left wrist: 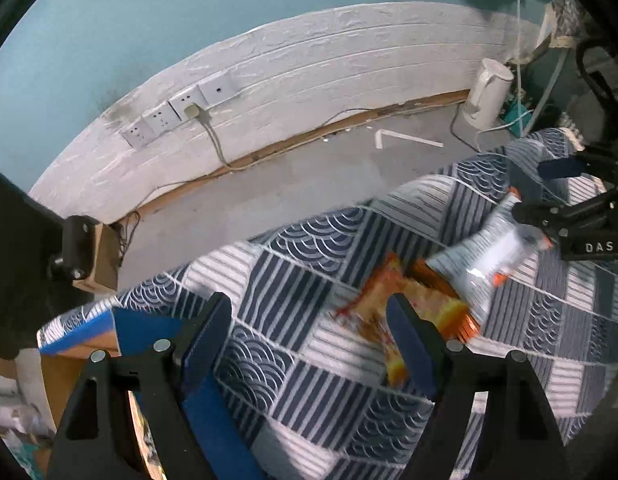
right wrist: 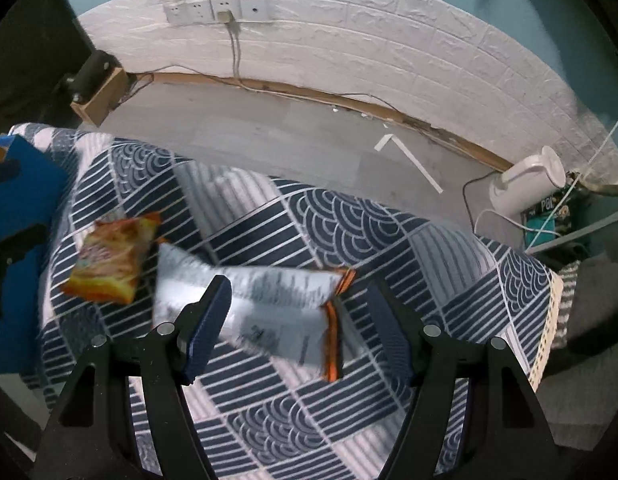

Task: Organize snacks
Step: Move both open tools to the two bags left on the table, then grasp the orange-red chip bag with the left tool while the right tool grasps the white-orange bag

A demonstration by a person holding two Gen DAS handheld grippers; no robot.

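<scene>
An orange-yellow snack bag [left wrist: 405,300] lies on the blue-and-white patterned cloth [left wrist: 293,272]; it also shows in the right wrist view [right wrist: 113,260]. A silver snack bag with orange ends [right wrist: 269,304] lies blurred between the spread fingers of my right gripper [right wrist: 301,312], which is open and not closed on it. In the left wrist view the silver bag [left wrist: 485,256] sits beside the orange one, under the right gripper [left wrist: 569,200]. My left gripper [left wrist: 309,320] is open and empty, its right finger [left wrist: 409,336] over the orange bag's edge.
The cloth-covered table [right wrist: 389,240] ends at a grey floor. A white brick-pattern wall with sockets [right wrist: 217,10] and a cable stands behind. A white kettle [right wrist: 529,184] stands on the floor at right. A blue-edged box [left wrist: 109,332] sits at the table's left.
</scene>
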